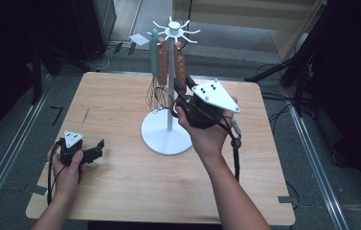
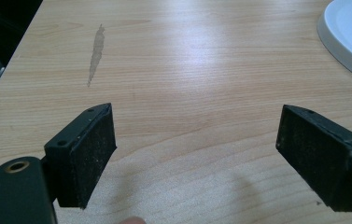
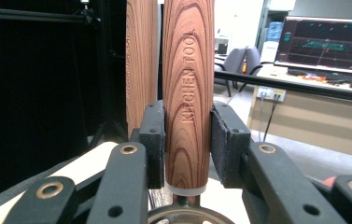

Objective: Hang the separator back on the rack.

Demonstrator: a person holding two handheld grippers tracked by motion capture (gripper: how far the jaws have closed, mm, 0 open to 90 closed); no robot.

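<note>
The right gripper [image 3: 188, 140] has its fingers clenched on a wood-grain utensil handle [image 3: 187, 88] hanging from the white rack [image 1: 168, 76]; lift straight upward to unhook it; the left gripper [image 2: 197, 154], released, rests near-left on the surface [image 2: 173, 56]

We count one white stand [image 1: 166, 136] on the counter [image 1: 120, 187], three utensils hanging from it: two with wood-grain handles [image 3: 188, 93], one with a green handle [image 1: 154, 50]. Two tools: left [image 1: 99, 148], right [image 3: 187, 140].
</note>
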